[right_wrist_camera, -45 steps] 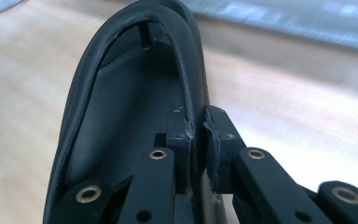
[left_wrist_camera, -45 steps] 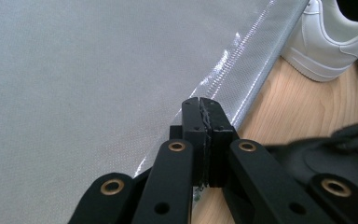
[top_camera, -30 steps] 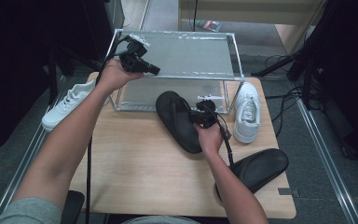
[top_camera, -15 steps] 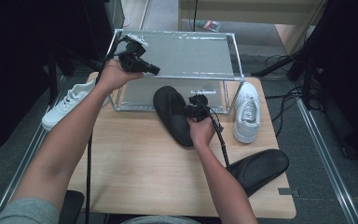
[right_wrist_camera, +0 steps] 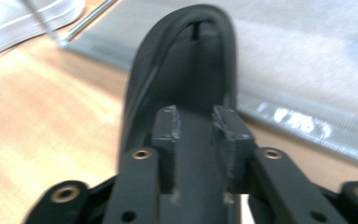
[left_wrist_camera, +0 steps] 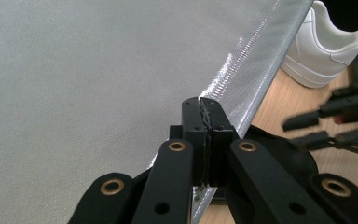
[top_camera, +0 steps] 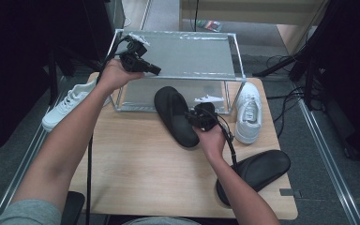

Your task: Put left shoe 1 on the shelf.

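Observation:
A black slipper [top_camera: 173, 110] lies slanted on the table in front of a metal-framed shoe rack [top_camera: 234, 56], its toe toward the rack's lower shelf. My right gripper [top_camera: 192, 117] holds the slipper [right_wrist_camera: 186, 56] by its side rim, which sits between the pads [right_wrist_camera: 168, 126]; the jaws have just been closing on it. My left gripper [top_camera: 157, 71] is up at the rack's top shelf. In the left gripper view that gripper [left_wrist_camera: 200, 105] is shut on the shiny front edge of the grey fabric shelf [left_wrist_camera: 74, 70].
A second black slipper [top_camera: 258, 171] lies at the table's [top_camera: 136, 164] front right corner. One white sneaker [top_camera: 248, 112] stands right of the rack, another [top_camera: 68, 105] at the table's left edge. Cables trail from both grippers.
My right hand has carried the black slipper a little up and left, toward the rack's lower opening. The left gripper has stayed on the shelf edge.

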A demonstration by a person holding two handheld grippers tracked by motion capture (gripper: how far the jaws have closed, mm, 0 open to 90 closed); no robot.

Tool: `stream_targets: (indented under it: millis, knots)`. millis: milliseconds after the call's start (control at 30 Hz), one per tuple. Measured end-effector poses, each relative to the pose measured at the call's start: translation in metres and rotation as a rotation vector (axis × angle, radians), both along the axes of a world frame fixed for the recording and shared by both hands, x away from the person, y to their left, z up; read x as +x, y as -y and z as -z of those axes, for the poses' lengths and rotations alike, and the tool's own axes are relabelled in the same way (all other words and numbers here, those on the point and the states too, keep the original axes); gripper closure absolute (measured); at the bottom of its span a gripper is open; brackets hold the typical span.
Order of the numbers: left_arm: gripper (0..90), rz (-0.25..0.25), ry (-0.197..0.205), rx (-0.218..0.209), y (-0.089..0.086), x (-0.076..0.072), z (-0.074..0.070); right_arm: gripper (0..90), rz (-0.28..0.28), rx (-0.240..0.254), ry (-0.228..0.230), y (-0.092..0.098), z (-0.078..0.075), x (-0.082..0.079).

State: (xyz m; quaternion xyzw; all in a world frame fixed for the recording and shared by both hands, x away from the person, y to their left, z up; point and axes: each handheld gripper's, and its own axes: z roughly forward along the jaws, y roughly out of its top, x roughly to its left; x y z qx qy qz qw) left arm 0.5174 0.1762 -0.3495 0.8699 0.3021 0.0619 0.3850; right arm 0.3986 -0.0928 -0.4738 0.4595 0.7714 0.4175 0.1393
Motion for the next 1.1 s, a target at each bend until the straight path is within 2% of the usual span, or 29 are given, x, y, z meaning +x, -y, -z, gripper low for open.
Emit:
stream_targets:
  millis: [100,167,333,367,500,567,700,833,1100]
  knots:
    - [90.0,-0.001,0.004,0.002,0.001,0.000,0.000,86.8,-0.051,0.019,0.001,0.005,0.002,-0.017]
    - [90.0,0.000,0.006,0.002,0.000,0.000,0.000,90.0,-0.079,0.020,0.000,0.007,0.005,-0.026]
    - [90.0,0.000,0.014,0.010,0.001,-0.001,0.000,90.0,-0.131,0.002,-0.027,0.010,0.016,-0.044]
    - [90.0,0.000,0.015,0.011,0.001,-0.001,0.000,90.0,-0.135,-0.016,-0.036,0.011,0.020,-0.048]
    - [90.0,0.003,0.021,0.018,0.002,-0.002,-0.001,90.0,-0.136,-0.013,-0.074,0.019,0.030,-0.060]
    - [90.0,0.003,0.021,0.018,0.002,-0.001,-0.001,90.0,-0.136,-0.037,-0.078,0.023,0.034,-0.065]
    - [90.0,0.003,0.022,0.020,0.002,-0.002,-0.001,90.0,-0.126,-0.066,-0.098,0.031,0.041,-0.068]
    - [90.0,0.005,0.024,0.023,0.002,-0.002,-0.001,90.0,-0.133,-0.110,-0.115,0.029,0.048,-0.066]
    - [90.0,0.002,0.024,0.022,0.002,-0.002,0.000,90.0,-0.137,-0.101,-0.106,0.022,0.052,-0.062]
